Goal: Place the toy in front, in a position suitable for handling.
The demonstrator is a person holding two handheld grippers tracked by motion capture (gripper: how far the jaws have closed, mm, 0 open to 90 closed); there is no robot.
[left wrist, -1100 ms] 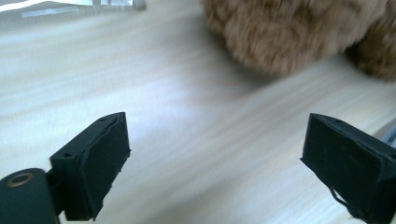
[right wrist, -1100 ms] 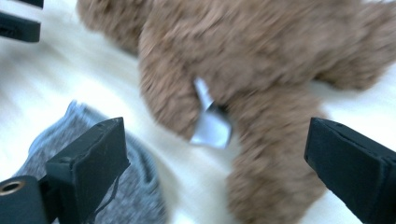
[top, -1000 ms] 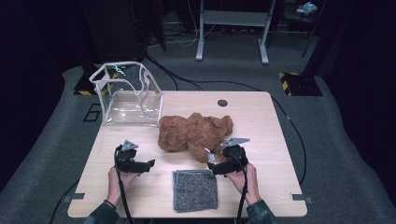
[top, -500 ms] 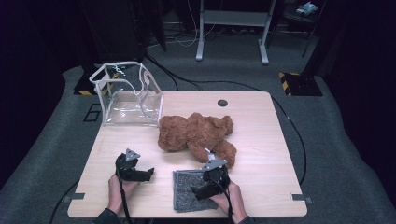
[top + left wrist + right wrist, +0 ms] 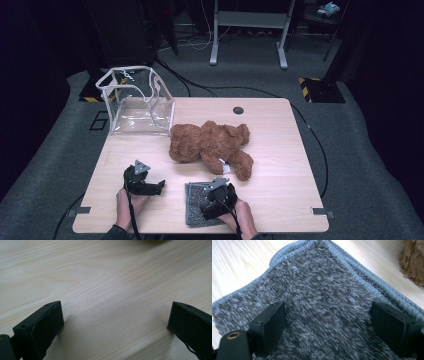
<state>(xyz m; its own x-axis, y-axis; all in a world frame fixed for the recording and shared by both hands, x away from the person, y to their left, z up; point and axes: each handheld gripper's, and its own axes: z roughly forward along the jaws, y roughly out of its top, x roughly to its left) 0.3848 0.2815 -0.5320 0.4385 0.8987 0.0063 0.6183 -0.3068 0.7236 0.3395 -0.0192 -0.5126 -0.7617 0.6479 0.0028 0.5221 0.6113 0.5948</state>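
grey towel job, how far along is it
Nothing looks done yet: the folded grey fleecy towel lies flat on the pale wooden table, and the brown plush teddy bear lies beside the clear plastic zip bag, which holds nothing visible. In hand: the right gripper sits open over the towel, not gripping it. The left gripper is open over bare wood. Grasping and moving are left.

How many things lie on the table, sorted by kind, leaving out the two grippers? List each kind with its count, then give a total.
Soft toy, brown teddy bear: 1
Folded grey cloth: 1
Clear plastic bag: 1
Total: 3
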